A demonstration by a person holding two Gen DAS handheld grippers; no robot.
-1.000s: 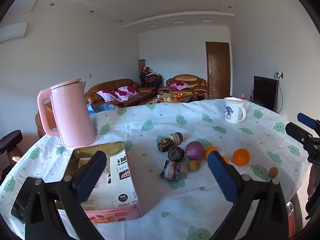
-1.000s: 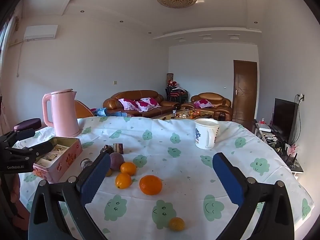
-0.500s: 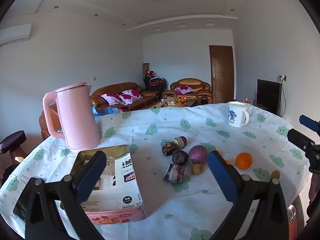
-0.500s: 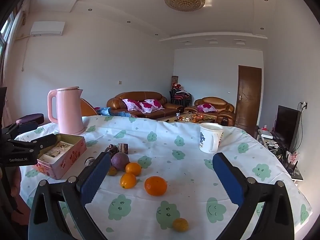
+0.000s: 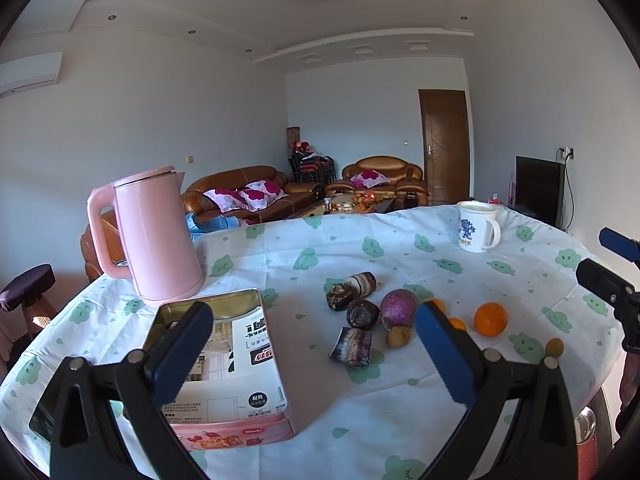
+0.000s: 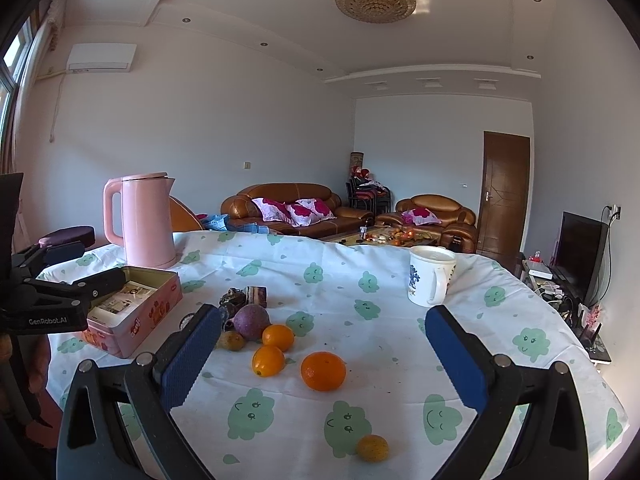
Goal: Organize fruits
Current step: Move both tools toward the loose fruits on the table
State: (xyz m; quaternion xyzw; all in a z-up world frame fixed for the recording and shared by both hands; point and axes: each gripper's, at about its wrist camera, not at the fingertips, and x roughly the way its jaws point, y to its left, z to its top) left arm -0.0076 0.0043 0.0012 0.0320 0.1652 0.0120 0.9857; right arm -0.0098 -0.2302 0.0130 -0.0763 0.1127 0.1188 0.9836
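The fruits lie loose on the table [image 6: 400,344], none yet in the pink tin box [image 6: 132,312]. The big orange [image 6: 323,371] sits ahead of the right gripper [image 6: 320,356], about on the line between its two blue pads and a little toward the left pad. Two smaller oranges [image 6: 269,360] lie beyond and to the left of it, with the purple fruit [image 6: 251,322] behind them. One small yellow fruit [image 6: 372,448] lies apart, below the jaws and nearest the camera. The orange is round, so it has no long axis to line up. For the left gripper [image 5: 312,356] the same orange [image 5: 491,319] is outside its right pad, farther off, while the tin [image 5: 224,360] is under its left pad. So I judge the right hand is the nearer one for the oranges. Both grippers stand wide apart, holding and touching nothing.
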